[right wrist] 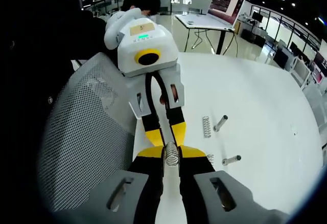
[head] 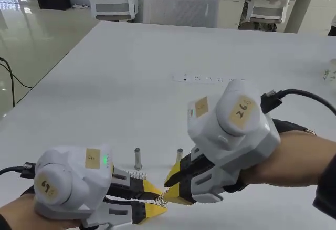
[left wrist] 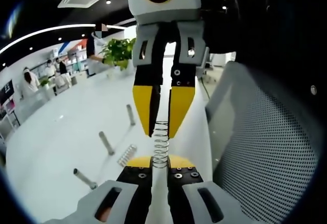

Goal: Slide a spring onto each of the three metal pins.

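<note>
- Jaws of the left gripper [left wrist: 160, 162] are pinched almost together on the near end of a thin coiled steel spring [left wrist: 160, 141]. The jaws of the right gripper [left wrist: 161, 112] come in from 12 o'clock in the left gripper view and are narrowed onto its far end.
- That spring bridges the short gap between the two pairs of yellow tips, with its axis in line with both grippers.
- In the right gripper view the spring appears end-on as a ring between that gripper's own tips. The left gripper's tips meet it from 12 o'clock.
- Springs counted: two. One is held and one is a loose steel spring [left wrist: 126, 155] lying flat on the table at 8 o'clock from the held one.
- Grey metal pins counted in the left gripper view: three, in a row running from 10 o'clock to 8 o'clock of the held spring.
  - The far pin [left wrist: 131, 114], the middle pin [left wrist: 107, 143] and the near pin [left wrist: 84, 179] are apart from one another.
  - The loose spring lies just beside the middle pin, not touching it.
- In the head view two pins stand upright at 12 o'clock from the jaw tips, near them.
- The white tabletop [left wrist: 61, 132] ends just beside the jaws at 3 o'clock in the left gripper view. A grey mesh chair back [left wrist: 265, 142] stands past that edge.
- Open surface spreads beyond the pins. In the head view it runs toward 12 o'clock up to a white power strip [head: 207, 77], and the table's left edge slants from 9 to 11 o'clock.
</note>
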Tool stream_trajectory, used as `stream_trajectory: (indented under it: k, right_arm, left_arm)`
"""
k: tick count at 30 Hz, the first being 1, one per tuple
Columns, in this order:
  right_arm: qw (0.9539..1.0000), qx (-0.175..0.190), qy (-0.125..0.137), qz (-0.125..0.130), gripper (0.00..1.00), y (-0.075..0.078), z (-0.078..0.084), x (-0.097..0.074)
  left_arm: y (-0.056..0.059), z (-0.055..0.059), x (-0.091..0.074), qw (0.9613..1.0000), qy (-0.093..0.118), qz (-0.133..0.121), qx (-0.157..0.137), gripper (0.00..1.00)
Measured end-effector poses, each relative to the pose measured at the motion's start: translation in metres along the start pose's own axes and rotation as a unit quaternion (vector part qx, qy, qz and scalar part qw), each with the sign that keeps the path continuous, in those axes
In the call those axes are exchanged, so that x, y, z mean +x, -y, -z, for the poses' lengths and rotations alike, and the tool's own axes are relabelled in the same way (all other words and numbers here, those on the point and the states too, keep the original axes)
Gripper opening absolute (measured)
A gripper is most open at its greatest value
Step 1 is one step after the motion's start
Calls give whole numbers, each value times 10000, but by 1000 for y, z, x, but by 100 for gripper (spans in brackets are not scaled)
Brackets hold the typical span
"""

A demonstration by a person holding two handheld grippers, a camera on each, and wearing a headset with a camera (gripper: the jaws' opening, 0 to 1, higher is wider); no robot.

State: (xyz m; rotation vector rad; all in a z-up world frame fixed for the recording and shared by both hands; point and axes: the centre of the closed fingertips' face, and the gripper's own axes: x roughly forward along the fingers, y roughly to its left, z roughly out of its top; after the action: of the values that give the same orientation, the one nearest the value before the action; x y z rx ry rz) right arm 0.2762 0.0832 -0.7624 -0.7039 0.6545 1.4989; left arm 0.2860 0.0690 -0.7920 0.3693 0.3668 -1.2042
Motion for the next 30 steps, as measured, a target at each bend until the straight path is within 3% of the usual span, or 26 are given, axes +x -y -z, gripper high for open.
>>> stream_trajectory:
  k: [3, 12, 30]
  right_arm:
    - [9999, 118, 46, -52, 14, -1, 1, 0]
    - [9997, 215, 66, -77, 16, 0, 7, 3]
    - [9991, 381, 170, -120, 9, 0, 8, 7]
  left_arm:
    - [-2, -1, -1, 10000, 35, -31, -36, 2]
    - [-2, -4, -2, 9999, 114, -17, -73, 2]
    - [-1, -12, -2, 9997, 221, 3, -116, 2]
